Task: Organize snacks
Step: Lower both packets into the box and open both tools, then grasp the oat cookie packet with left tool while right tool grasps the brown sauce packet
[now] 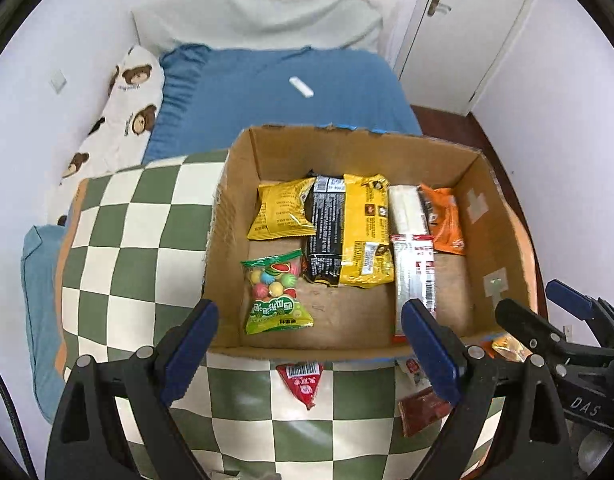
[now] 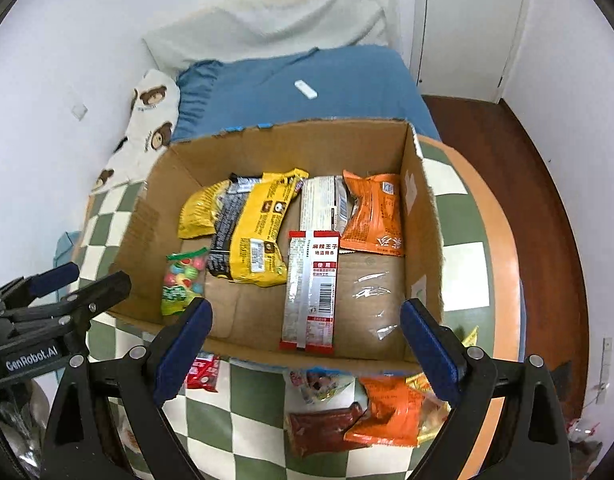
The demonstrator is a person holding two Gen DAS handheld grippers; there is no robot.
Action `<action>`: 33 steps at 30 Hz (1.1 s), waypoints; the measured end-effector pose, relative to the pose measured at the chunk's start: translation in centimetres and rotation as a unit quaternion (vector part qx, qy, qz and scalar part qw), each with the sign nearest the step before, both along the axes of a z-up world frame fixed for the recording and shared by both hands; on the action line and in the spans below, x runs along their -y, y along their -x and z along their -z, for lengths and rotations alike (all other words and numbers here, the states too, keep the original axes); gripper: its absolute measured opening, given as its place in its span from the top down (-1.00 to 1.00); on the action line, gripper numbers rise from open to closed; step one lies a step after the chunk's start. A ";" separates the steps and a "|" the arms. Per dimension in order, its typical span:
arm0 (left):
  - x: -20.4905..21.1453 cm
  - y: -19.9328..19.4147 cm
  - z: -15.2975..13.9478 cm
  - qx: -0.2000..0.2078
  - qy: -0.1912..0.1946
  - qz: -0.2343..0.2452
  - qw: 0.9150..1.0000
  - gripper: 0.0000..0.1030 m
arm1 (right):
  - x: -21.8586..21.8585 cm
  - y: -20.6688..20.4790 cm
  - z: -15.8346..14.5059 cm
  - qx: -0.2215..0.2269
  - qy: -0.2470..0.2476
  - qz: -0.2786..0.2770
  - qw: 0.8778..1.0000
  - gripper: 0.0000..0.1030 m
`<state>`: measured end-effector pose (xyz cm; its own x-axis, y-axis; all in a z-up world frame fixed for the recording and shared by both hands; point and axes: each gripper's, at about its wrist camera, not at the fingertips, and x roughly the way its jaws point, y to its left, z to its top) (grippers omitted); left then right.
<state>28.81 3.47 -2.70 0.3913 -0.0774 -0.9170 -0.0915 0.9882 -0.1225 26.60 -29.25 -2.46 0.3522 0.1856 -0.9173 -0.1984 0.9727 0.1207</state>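
both grippers, left gripper (image 1: 309,338) and right gripper (image 2: 305,338), spread wide, holding nothing, near front wall of cardboard box (image 2: 421,216). box holds snack packets (image 2: 263,232); loose packets (image 2: 387,408) lie on checkered cloth (image 1: 139,216) before it.

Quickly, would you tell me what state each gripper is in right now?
Left gripper: open, holding nothing.
Right gripper: open, holding nothing.
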 end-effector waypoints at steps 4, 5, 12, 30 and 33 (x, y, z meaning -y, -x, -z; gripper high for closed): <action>0.3 2.1 -1.5 0.025 -0.005 -0.001 1.000 -0.82 | 0.4 2.3 -2.0 0.025 -0.014 0.006 1.000 -0.88; 0.4 2.6 -1.8 0.029 -0.006 -0.001 1.000 -0.82 | 0.4 2.4 -2.1 0.027 -0.016 0.005 0.999 -0.88; -0.2 7.5 -0.4 0.028 -0.027 -0.014 0.999 -0.82 | 1.7 6.9 -0.7 0.007 -0.052 0.024 0.998 -0.88; -5.6 16.1 12.9 -0.137 -0.059 -0.066 0.987 -0.82 | 5.7 10.6 18.9 -0.143 -0.074 0.258 0.953 -0.61; -6.6 17.6 13.8 -0.154 -0.065 -0.061 0.984 -0.82 | 2.2 12.2 18.3 -0.112 -0.028 0.162 0.980 -0.45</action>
<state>11.25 10.12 -16.51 0.0923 0.0791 -0.9926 -0.2231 0.9731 0.0568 14.40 -31.48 -20.74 0.1920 0.1486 -0.9701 0.1580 0.9709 0.1800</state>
